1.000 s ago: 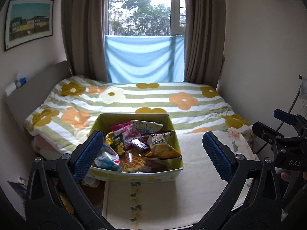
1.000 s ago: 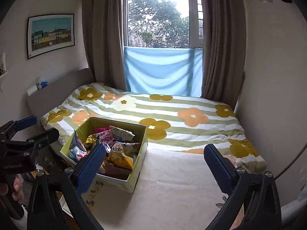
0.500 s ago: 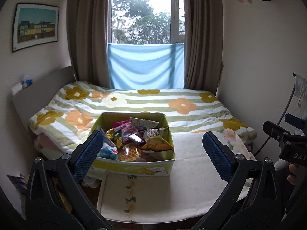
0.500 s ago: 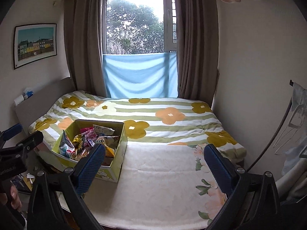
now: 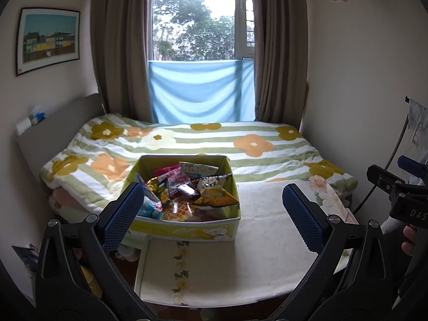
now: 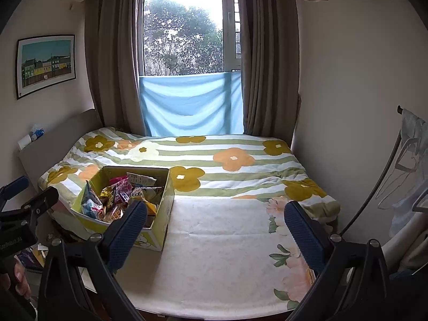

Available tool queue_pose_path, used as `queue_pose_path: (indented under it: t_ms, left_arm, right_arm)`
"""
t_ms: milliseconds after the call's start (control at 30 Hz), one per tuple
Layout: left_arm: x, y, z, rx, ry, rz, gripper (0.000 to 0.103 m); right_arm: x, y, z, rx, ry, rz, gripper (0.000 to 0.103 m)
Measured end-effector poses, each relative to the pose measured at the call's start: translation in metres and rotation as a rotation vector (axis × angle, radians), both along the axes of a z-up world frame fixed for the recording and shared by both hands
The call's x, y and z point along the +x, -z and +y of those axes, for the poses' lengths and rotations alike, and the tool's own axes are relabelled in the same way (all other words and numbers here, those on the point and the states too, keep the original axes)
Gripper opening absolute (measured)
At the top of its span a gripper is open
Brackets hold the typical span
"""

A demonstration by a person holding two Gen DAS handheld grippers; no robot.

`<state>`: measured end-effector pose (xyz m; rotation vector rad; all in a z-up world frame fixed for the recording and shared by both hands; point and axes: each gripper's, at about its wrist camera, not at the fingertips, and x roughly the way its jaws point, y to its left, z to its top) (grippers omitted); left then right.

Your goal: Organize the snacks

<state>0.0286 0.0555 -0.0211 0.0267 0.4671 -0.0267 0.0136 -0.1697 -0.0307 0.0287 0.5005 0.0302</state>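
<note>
Bedding fills most of what I see: a bed (image 5: pixel 240 144) under a striped quilt with big flowers, running back to a window with a blue cloth (image 5: pixel 200 91) hung across its lower part. A pale blanket (image 6: pixel 227 240) covers the near end and gives a flat, bare stretch on my side, which I judge is kept open as room to lay things out.

On that blanket, at the near left, sits a green box (image 5: pixel 184 230) with its top open. It is heaped with snacks (image 5: pixel 187 190): bright packets piled loosely, a yellow bag (image 5: pixel 216 198) leaning on the right wall, a waffle pack (image 5: pixel 182 210) near the front. They lie in a jumble, overlapping and unsorted; no packet shows on the blanket outside the box. That fits either a pile waiting to be sorted or packets gathered back in, and I cannot tell which.

My left gripper (image 5: pixel 214 214) is aimed straight at the box, its blue pads spread wide with nothing between them; the left pad overlaps the box's near corner in view, but I judge it is short of touching. My right gripper (image 6: pixel 216 230) is also spread and empty, pointing over the bare blanket just right of the box. Both sit back from the bed, likely so each camera takes in the whole box.
</note>
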Motion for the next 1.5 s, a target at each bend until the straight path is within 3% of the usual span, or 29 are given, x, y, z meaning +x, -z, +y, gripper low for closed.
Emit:
queue_pose_path:
  t_ms: [1067, 1500]
  left_arm:
    - [-0.0059, 0.0006, -0.0081, 0.014, -0.027, -0.008, 0.103]
    - [-0.0013, 0.0055, -0.0096, 0.047, -0.096, -0.021, 0.103]
  right_arm:
    - [-0.0022, 0.0026, -0.0078, 0.002, 0.03, 0.008, 0.102]
    - [-0.0004, 0.0068, -0.0084, 0.006, 0.019, 0.025, 0.102]
